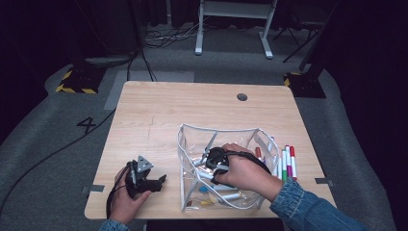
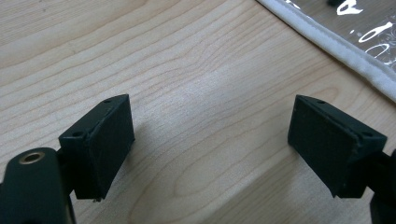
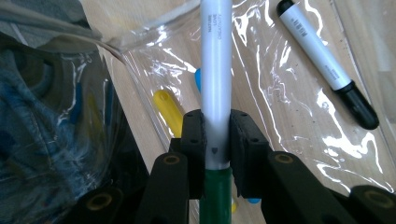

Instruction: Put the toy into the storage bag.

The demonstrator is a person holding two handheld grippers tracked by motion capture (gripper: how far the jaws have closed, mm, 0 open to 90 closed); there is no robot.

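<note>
High view: pale wooden counter (image 1: 159, 110) at centre frame, grey floor around it. A clear plastic pouch (image 1: 192, 144) with a white-trimmed rim stands open at lower centre. Just right of the pouch, a row of markers (image 1: 288, 161) lies on the counter (red, green and pink caps can be made out).

Right hand (image 1: 248, 173) reaches into the pouch from the lower right, blue denim sleeve behind it. Right gripper (image 3: 217, 133) has its jaws closed on a white-barrelled marker with a green cap (image 3: 215, 70); the barrel runs straight up the middle of the right gripper view, the green end low between the jaws. Through the plastic: a black-capped white marker (image 3: 322, 60) at upper right, a yellow cap (image 3: 168, 109) left of the held barrel, bits of blue beside it.

Left hand (image 1: 126, 197) rests at the lower left of the counter, well apart from the markers. Left gripper (image 2: 210, 144) has its jaws wide apart over bare wood, nothing between them. The pouch's white edge crosses the upper right corner of that view.
</note>
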